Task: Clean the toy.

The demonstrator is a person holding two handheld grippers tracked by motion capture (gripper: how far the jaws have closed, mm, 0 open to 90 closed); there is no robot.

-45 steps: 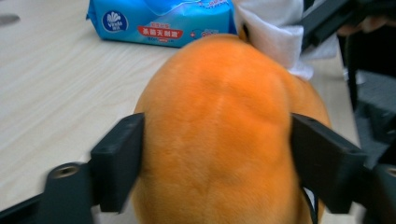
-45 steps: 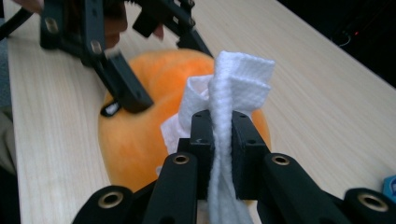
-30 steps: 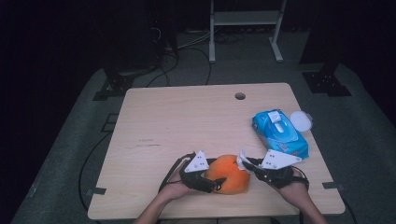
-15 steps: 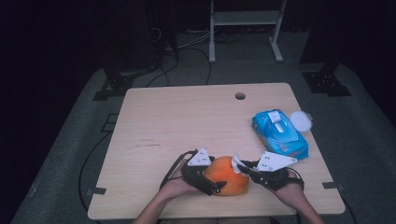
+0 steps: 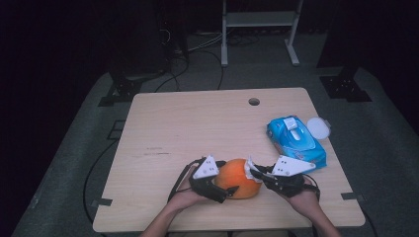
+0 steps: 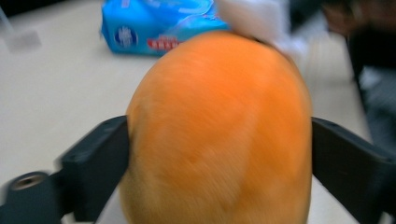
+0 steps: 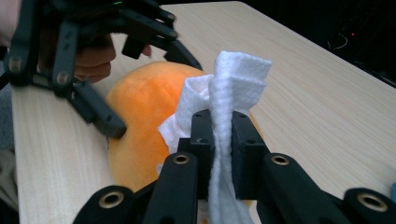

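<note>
On the wooden worktop (image 5: 197,118), near its front edge, an orange plush fruit (image 5: 239,177) lay between the jaws of the left claw (image 5: 228,189), which had just been opening and stood wide around it. The right claw (image 5: 253,170), clamped on a folded white wipe (image 7: 229,93), pressed against the fruit. A blue wipes packet (image 5: 296,140) lay nearby.
</note>
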